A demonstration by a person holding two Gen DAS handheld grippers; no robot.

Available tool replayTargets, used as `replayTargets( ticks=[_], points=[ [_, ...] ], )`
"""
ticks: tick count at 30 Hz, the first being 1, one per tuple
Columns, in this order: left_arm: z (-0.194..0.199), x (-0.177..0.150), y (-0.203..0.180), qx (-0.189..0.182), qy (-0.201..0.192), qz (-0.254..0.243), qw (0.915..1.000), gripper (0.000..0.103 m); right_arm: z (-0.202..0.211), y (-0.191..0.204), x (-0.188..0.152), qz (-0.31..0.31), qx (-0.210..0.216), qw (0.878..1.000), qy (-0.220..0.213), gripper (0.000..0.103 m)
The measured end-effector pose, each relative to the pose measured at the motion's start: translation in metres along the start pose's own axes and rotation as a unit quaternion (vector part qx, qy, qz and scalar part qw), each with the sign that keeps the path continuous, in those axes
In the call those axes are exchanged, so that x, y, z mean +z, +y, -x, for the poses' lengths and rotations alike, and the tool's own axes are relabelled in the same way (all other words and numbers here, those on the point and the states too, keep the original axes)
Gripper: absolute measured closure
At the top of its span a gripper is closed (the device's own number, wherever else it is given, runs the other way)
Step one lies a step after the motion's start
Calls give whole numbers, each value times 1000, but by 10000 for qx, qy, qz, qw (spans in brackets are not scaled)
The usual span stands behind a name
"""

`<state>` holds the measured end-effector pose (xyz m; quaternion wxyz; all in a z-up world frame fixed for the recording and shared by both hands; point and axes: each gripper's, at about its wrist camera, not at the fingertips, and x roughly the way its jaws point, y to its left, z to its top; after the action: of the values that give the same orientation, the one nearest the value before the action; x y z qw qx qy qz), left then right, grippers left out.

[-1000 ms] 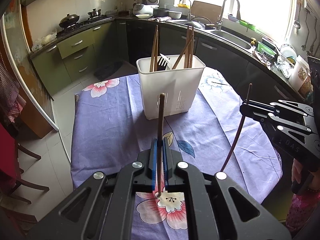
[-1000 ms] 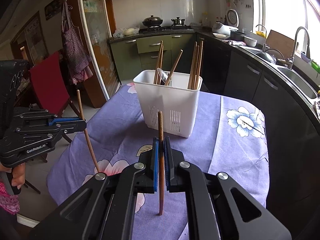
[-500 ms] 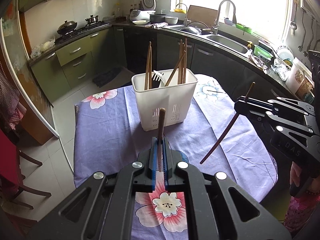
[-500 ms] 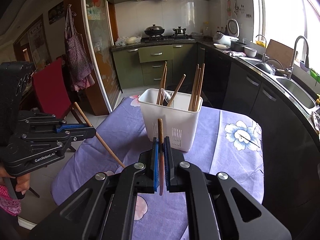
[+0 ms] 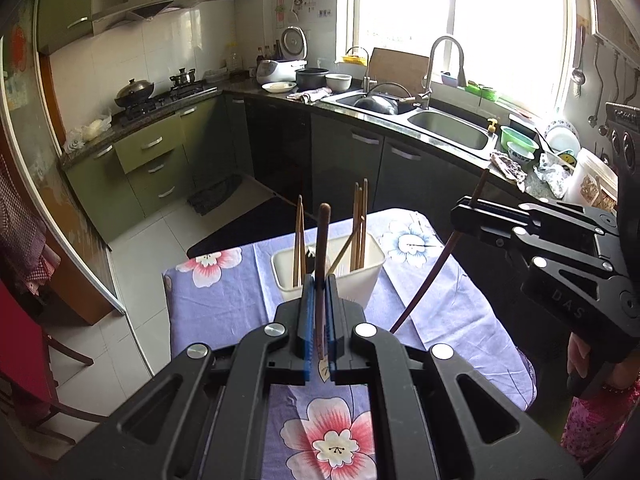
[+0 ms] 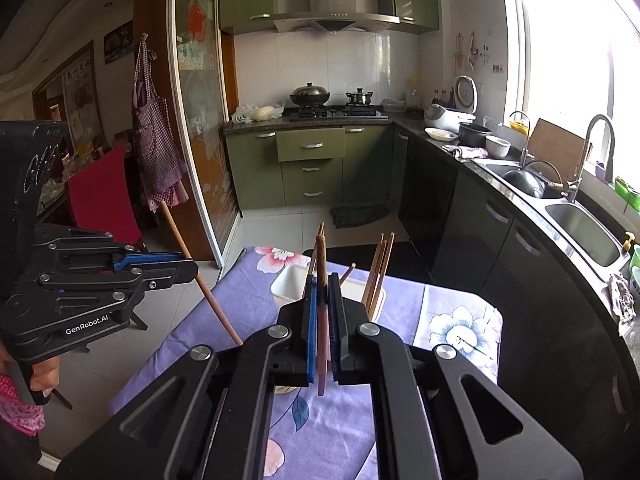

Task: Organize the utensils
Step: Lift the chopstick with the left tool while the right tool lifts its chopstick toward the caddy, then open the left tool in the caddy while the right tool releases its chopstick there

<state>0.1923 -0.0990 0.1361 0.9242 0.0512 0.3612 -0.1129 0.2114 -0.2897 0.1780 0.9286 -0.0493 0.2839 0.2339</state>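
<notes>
Here, item one: your left gripper (image 5: 319,320), low centre of the left wrist view, is clamped on one dark chopstick (image 5: 321,264) that stands nearly upright between the blue pads (image 5: 306,320). Item two: your right gripper (image 6: 323,332), low centre of the right wrist view, is clamped on a second chopstick (image 6: 322,300), also near upright. Seen from the other side, that second stick slants down and leftward from the pinch at the right of the left wrist view.

Beyond both sets of fingers sits the white holder (image 5: 328,276), mid-frame, on a table with a purple flowered cloth (image 5: 224,304). Both sticks hang above the cloth and short of the holder, apart from it.

Handling note, as a judgement: carry each stick over the holder's open top before you lower it, keep it close to vertical so the lower end clears the rim, and loosen your grip only once the tip is well inside. Bring one in at a time, since the sticks already standing there lean across the opening and could be knocked.

Count: two grippers, each carrying one chopstick. One holder. Inside it about five wooden chopsticks (image 5: 360,224) show, in a pair at the left, a cluster at the right and one leaning; the exact number is hard to tell where they overlap. Something pale lies among them, too hidden to name.
</notes>
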Motion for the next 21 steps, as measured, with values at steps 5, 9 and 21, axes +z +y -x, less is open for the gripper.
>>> replayTargets(
  ticks=[5, 9, 21],
  points=[
    [7, 40, 3, 47, -278, -50, 9996, 98, 3, -16, 42, -112, 3, 9996, -273, 97],
    [1, 63, 5, 91, -395, -49, 9992, 98, -3, -31, 70, -212, -6, 9988, -436, 97],
    [-84, 71, 23, 88, -6, 68, 9999, 98, -88, -68, 71, -466, 35, 9989, 92, 97]
  ],
)
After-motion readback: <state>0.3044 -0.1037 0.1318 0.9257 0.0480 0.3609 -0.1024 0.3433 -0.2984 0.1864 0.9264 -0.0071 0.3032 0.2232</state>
